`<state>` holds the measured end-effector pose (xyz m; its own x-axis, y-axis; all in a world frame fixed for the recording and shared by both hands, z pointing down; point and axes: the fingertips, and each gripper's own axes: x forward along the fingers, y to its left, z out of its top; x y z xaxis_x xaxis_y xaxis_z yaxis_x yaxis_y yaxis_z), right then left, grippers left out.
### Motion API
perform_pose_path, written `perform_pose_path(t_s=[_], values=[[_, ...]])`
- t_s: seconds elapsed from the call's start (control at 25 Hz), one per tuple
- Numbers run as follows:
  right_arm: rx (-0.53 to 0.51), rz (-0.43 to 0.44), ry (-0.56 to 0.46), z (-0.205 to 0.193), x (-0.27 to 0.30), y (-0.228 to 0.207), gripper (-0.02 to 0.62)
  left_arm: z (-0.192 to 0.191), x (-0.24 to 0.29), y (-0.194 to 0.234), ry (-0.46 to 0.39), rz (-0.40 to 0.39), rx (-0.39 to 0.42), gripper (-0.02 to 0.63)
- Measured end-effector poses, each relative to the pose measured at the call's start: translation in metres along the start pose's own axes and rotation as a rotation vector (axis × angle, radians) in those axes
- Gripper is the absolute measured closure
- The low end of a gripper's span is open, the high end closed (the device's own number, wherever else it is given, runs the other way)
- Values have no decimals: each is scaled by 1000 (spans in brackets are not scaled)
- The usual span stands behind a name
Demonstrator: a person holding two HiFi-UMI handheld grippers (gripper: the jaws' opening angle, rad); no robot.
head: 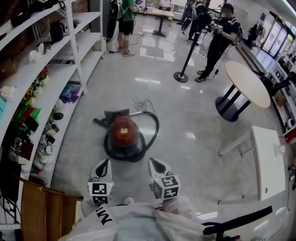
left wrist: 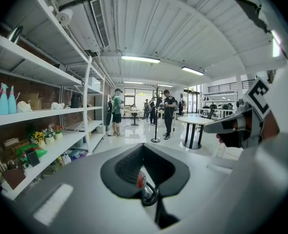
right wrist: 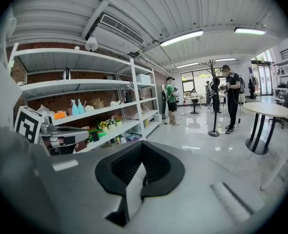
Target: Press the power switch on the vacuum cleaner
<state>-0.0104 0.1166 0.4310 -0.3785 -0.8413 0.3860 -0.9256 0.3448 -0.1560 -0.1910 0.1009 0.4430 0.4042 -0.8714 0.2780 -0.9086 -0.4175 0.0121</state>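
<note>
Vacuum [head: 124, 134] sits on the floor [head: 198, 114], unpressed — left hand-held gripper [head: 105, 163] and right hand-held gripper [head: 154, 162], both clenched empty, hover well short.

Glossy floor [head: 188, 114], glossy red plastic vacuum cleaner [head: 124, 131], matt black hose [head: 155, 128], white-painted metal shelving [head: 62, 79], wood-grain cabinet [head: 42, 212], matt grey left hand-held gripper [left wrist: 143, 149], ribbed black pads [left wrist: 124, 167]

One vacuum cleaner [head: 123, 133]. Near it, one left gripper [head: 103, 166] and one right gripper [head: 157, 166]. Beyond it, one round table [head: 248, 84], one stanchion [head: 181, 76].
</note>
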Motion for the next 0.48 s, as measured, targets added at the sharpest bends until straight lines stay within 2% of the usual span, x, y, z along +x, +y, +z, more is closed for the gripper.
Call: perform_pose_path(t_s=[0.48], values=[[4,-55,12,1,-1,-10,595,-3,10,2,9,-30,-19,606]])
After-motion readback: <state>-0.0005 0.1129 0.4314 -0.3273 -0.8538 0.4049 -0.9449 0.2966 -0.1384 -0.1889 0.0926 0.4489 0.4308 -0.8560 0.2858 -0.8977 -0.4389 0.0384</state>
